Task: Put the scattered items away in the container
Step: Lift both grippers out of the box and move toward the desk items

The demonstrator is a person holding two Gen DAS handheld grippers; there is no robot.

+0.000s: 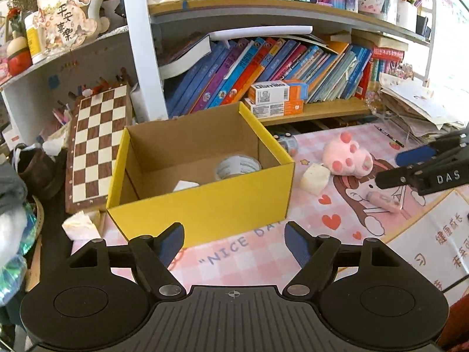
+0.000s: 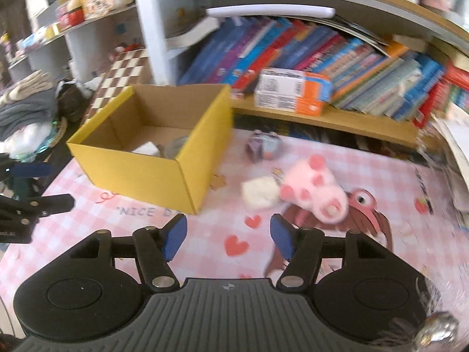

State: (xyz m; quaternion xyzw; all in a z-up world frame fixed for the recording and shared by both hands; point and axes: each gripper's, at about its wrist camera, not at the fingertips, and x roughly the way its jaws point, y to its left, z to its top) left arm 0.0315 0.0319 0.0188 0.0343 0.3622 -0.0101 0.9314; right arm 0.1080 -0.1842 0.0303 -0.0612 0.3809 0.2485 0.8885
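Note:
A yellow cardboard box stands open on the pink mat; it also shows in the right wrist view. Inside lie a tape roll and a white block. Right of the box lie a white cube, a pink plush paw, a pink pen-like item and a small jar. My left gripper is open and empty, just in front of the box. My right gripper is open and empty, short of the cube and the paw.
A bookshelf with leaning books and small cartons runs behind the mat. A chessboard leans left of the box. Paper stacks lie at the far right. Folded cloth sits at the left.

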